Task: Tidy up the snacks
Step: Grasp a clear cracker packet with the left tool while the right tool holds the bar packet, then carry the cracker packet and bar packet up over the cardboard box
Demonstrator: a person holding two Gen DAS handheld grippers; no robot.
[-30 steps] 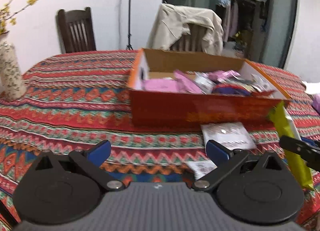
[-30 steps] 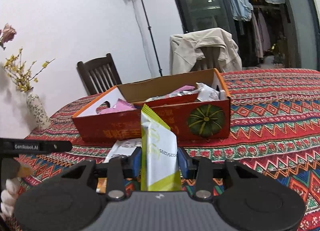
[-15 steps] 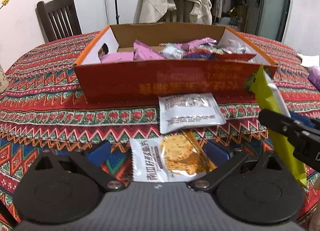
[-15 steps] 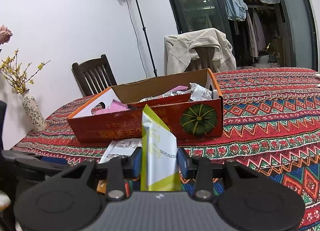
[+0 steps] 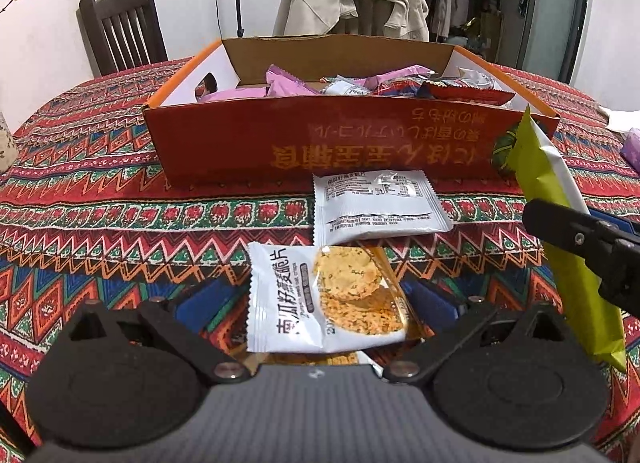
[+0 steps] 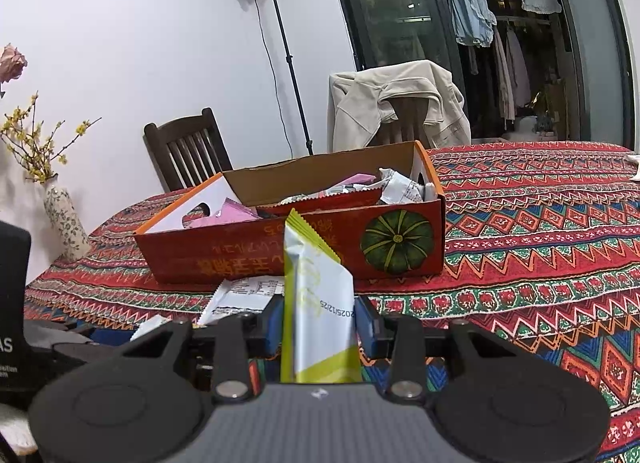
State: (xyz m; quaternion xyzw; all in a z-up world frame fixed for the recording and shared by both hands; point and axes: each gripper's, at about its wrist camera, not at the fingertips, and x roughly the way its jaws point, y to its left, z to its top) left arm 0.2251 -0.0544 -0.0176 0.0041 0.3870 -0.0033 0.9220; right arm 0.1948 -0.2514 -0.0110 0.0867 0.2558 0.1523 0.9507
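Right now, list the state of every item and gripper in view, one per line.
Left gripper: open, straddling the cracker packet.
Cracker packet: flat on the tablecloth, face up.
Silver packet: flat, face down, before the box.
Right gripper: shut on green packet, upright.
Snack box: open, holding snacks.

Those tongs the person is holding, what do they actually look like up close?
Both look alike. Each of the left tongs and right tongs has a grey ribbed body, two round black discs, and black link arms with silver pivot pins. The fingers carry blue pads. A tiny white logo sits mid-body. From the right view, the left unit's black casing shows white lettering. No cables or sleeves show.
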